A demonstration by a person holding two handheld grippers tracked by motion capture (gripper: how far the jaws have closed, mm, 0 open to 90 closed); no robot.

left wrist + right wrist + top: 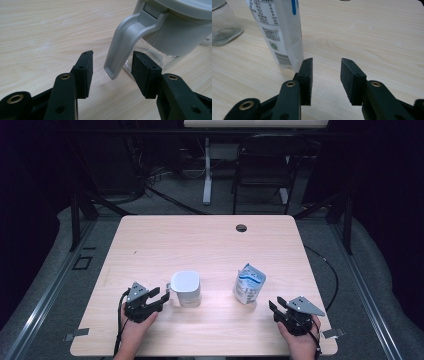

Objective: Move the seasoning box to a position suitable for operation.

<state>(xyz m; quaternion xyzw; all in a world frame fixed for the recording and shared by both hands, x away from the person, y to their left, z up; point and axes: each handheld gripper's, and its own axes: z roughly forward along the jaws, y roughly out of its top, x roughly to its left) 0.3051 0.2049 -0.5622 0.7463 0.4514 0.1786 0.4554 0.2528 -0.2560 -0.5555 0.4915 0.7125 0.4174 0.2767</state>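
Desk (210, 245): light wood, big, holds everything.

Jug (186, 288): see-through body, grey lid and handle, stands upright near front middle of desk.

Milk bag (249, 283): white and blue, upright, to right of jug, well apart from it.

Left tongs (162, 296): just left of jug, jaws open, jug handle (125, 42) tip between jaws, not pinched.

Right tongs (276, 307): right of jug, past milk bag, jaws half open, nothing between, bag near left jaw.
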